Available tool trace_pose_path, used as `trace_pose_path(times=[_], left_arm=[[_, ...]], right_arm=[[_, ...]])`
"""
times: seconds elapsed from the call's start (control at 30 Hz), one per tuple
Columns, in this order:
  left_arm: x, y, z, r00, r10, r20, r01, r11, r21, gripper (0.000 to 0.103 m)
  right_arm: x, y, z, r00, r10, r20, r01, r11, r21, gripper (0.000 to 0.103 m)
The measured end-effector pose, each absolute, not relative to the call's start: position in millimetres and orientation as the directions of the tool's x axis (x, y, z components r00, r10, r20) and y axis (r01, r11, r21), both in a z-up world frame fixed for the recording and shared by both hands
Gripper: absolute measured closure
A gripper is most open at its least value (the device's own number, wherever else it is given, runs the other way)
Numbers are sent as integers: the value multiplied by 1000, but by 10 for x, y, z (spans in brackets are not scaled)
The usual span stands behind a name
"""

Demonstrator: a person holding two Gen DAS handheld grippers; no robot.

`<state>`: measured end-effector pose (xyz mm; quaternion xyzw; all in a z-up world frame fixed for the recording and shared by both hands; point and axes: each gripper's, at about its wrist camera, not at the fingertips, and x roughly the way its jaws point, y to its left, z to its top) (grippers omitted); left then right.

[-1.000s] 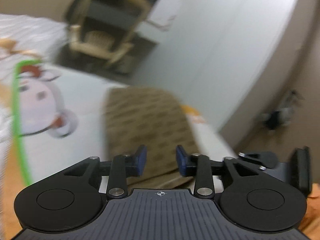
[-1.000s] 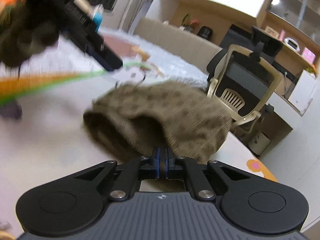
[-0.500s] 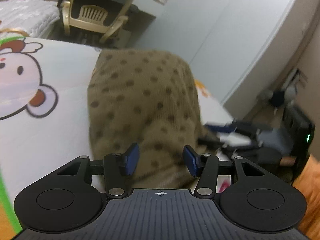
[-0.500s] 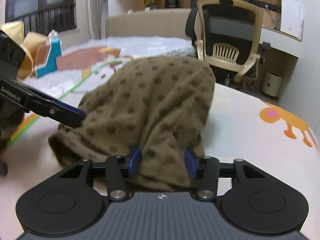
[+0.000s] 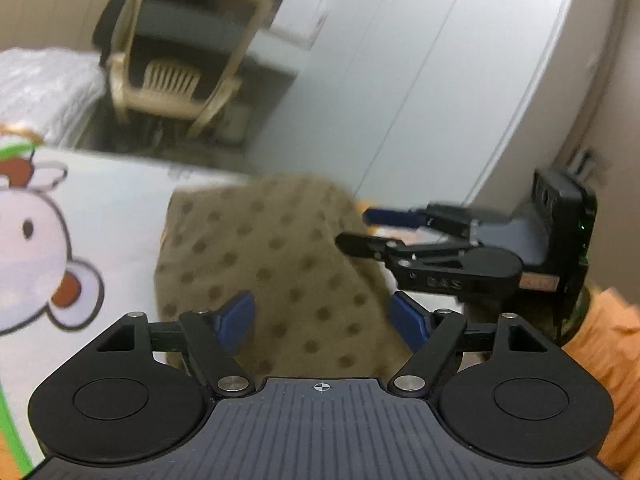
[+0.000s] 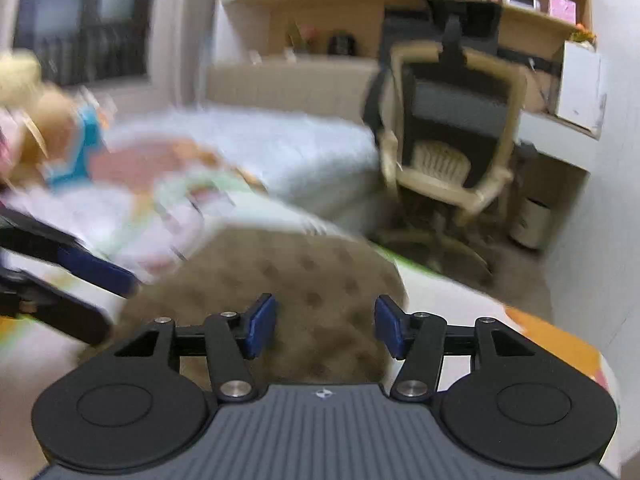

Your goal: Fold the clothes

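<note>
Brown dotted garment (image 5: 276,264): lying folded on the white cartoon-print mat (image 5: 108,216), near both grippers.
Left gripper (image 5: 324,320): hovering over garment, jaws apart, gripping nothing.
Right gripper (image 6: 324,326): hovering likewise, jaws spread, empty.

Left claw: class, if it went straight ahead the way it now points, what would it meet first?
Probably the dotted garment, lying right before the open left claw. The right claw sits off to the side; depth is unclear.

Olive-brown garment (image 5: 276,264) w/ darker dots, ribbed fabric, lies folded in a compact bundle on white cartoon-print surface (image 5: 120,208); far edge rounded, pics blurry.
</note>
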<state>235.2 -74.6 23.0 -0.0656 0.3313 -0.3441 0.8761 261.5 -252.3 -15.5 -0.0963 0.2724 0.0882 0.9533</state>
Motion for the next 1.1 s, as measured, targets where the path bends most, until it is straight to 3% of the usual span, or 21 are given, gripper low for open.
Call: trace_pose_path(times=[0.07, 0.17, 0.37, 0.47, 0.63, 0.73, 0.87, 1.0, 1.1], left_arm=[[2403, -782, 189, 541, -632, -555, 554, 764, -330, 28], [2479, -837, 129, 538, -609, -583, 545, 778, -311, 25], [2605, -936, 32, 531, -569, -628, 532, 800, -275, 22], [2605, -945, 38, 532, -566, -630, 533, 802, -270, 22], [2572, -906, 88, 532, -563, -632, 526, 805, -274, 21], [2649, -738, 222, 544, -604, -583, 495, 792, -359, 10], [3025, -475, 340, 620, -569, -540, 353, 817, -457, 9], [3444, -560, 134, 556, -542, -630, 291, 837, -463, 9], [3511, -668, 21, 542, -526, -655, 292, 849, -441, 6]], right_arm=[[2759, -2575, -349, 814, 22, -580, -167, 966, -196, 48], [2685, -2788, -314, 808, 16, -588, -105, 987, -117, 47], [2245, -2567, -19, 804, 311, -507, -350, 936, 19, 43], [2097, -2289, -141, 744, 373, -553, -465, 885, -28, 39], [2041, -2243, -401, 721, 361, -592, -464, 885, -26, 36], [2045, -2273, -381, 709, 366, -603, -478, 878, -29, 34], [2098, -2213, -252, 676, 375, -634, -524, 850, -56, 31], [2337, -2345, 65, 711, 406, -575, -493, 870, 6, 27], [2642, -2501, 214, 808, 303, -504, -327, 944, 44, 27]])
